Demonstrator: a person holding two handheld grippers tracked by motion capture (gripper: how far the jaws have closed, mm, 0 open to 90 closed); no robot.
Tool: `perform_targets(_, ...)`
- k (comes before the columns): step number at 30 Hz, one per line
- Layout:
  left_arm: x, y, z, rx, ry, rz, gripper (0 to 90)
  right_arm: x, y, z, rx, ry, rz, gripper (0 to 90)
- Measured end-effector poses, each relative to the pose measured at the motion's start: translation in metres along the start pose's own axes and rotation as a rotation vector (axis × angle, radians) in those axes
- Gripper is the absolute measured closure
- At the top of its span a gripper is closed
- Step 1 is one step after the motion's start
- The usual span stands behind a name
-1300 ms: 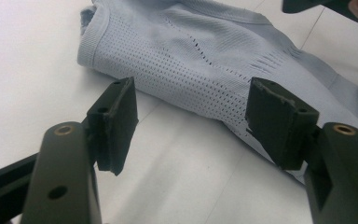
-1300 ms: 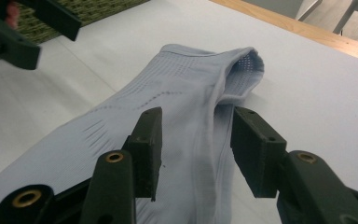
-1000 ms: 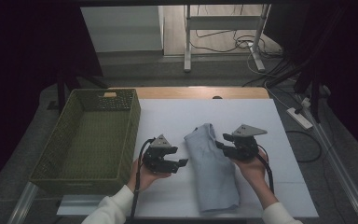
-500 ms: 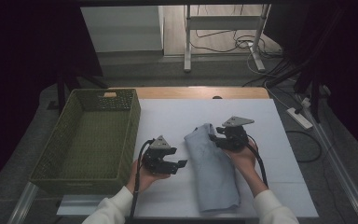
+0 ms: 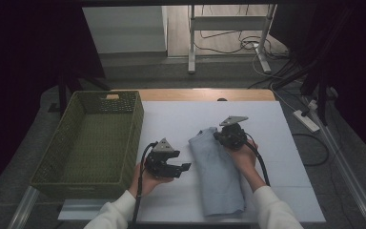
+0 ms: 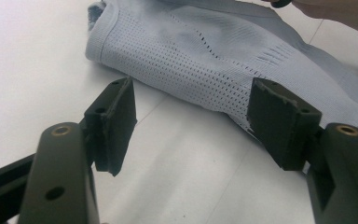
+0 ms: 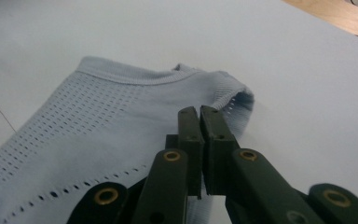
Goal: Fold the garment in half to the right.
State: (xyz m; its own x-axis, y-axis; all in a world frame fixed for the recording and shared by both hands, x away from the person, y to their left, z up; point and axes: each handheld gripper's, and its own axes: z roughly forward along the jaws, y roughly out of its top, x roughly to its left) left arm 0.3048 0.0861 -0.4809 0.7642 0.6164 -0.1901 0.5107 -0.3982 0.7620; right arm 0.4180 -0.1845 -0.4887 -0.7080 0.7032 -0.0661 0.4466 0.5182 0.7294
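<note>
As the high view looks down, the scene reads from largest thing to smallest:

Room: dark around the sides; a grey floor (image 5: 171,71) behind, with cables (image 5: 228,45) and the legs of a metal stand (image 5: 191,43).

Worktop: a white sheet covers the worktop (image 5: 286,138); a strip of bare wood shows at the far edge.

Basket: a green woven basket (image 5: 47,167) stands on the left part of the worktop, its long axis going away from the person.

Garment: a light blue knitted garment (image 5: 217,176), folded to a long narrow shape, lies on the white sheet between the two hands. Its long axis runs from the near edge toward the far side, a little tilted to the left at the far end. The ribbed hem is at the far end.

Left tongs: the left tongs (image 6: 191,116) are wide apart, with nothing between them, just beside the left side of the garment and pointing at it.

Right tongs: the right tongs (image 7: 199,116) have just been closing and are now pressed together at the far right corner of the garment; whether cloth is pinched between them I cannot tell.
</note>
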Motion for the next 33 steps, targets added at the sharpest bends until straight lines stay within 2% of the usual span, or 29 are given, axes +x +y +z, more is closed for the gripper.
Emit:
perform_targets(5,-0.002,0.001,-0.001,-0.002,0.000,0.008,33.1,-0.009,-0.004,-0.005,0.005,-0.020,-0.007,88.0)
perform_targets(10,-0.002,0.001,-0.002,-0.002,0.000,0.006,33.0,-0.022,-0.017,0.001,0.029,-0.025,0.051,87.9)
perform_targets(15,-0.002,0.001,0.000,0.003,-0.001,0.007,32.9,-0.019,-0.022,0.012,0.049,-0.023,0.042,87.6)
perform_targets(24,-0.004,0.000,0.002,0.011,-0.004,0.015,32.3,-0.014,-0.021,0.019,0.024,-0.020,0.012,86.7)
perform_targets(25,-0.004,0.000,0.002,0.010,-0.003,0.014,32.3,-0.014,-0.021,0.019,0.025,-0.027,0.010,84.7)
perform_targets(28,-0.004,0.000,0.002,0.012,-0.002,0.011,32.2,-0.016,-0.021,0.018,0.019,-0.065,0.015,71.1)
perform_targets(33,-0.003,0.000,0.002,0.011,-0.001,0.009,32.2,-0.025,-0.021,0.019,0.003,-0.059,0.061,61.3)
